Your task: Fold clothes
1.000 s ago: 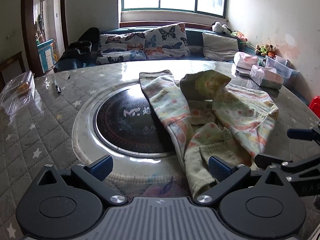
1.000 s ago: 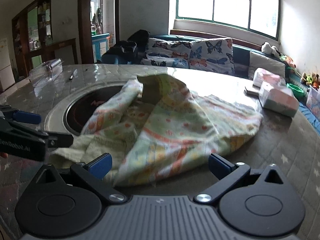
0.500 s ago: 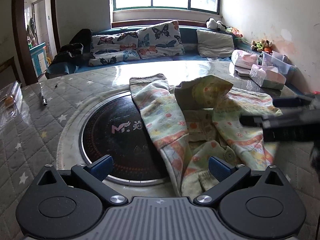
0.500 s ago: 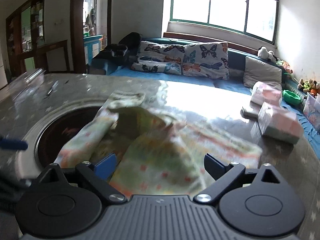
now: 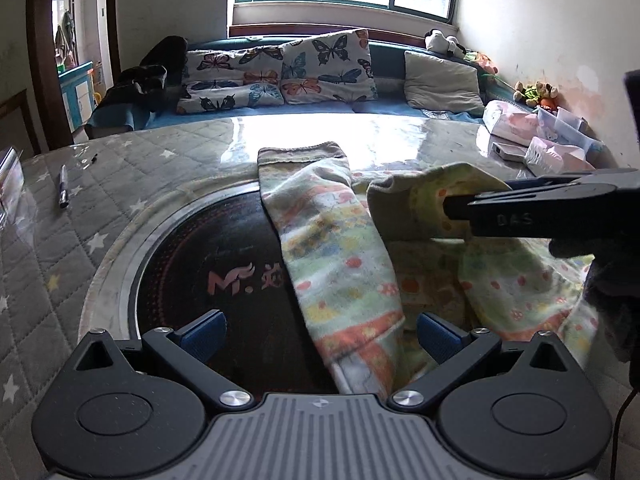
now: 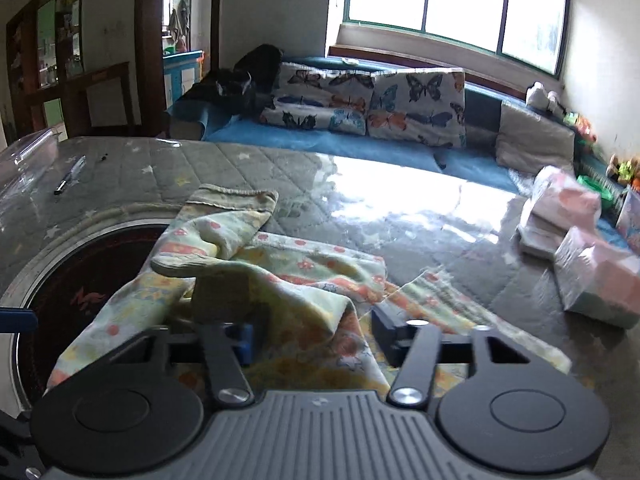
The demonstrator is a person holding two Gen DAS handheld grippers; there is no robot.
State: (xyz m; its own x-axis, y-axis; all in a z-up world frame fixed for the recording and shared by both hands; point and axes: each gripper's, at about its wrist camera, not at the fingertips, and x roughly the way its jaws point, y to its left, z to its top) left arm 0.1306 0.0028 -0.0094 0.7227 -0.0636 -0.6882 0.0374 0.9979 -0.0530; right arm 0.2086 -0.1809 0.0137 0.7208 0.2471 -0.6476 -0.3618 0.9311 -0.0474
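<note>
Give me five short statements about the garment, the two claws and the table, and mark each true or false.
1. The patterned garment lies crumpled, partly over the dark round inset. True.
2. The left claw is clamped on a sleeve. False: it is open, with cloth between its pads.
3. The right claw is closing with garment cloth between its pads. True.
4. A pen lies on the quilted table. True.
5. The garment is neatly folded. False: it is bunched.
</note>
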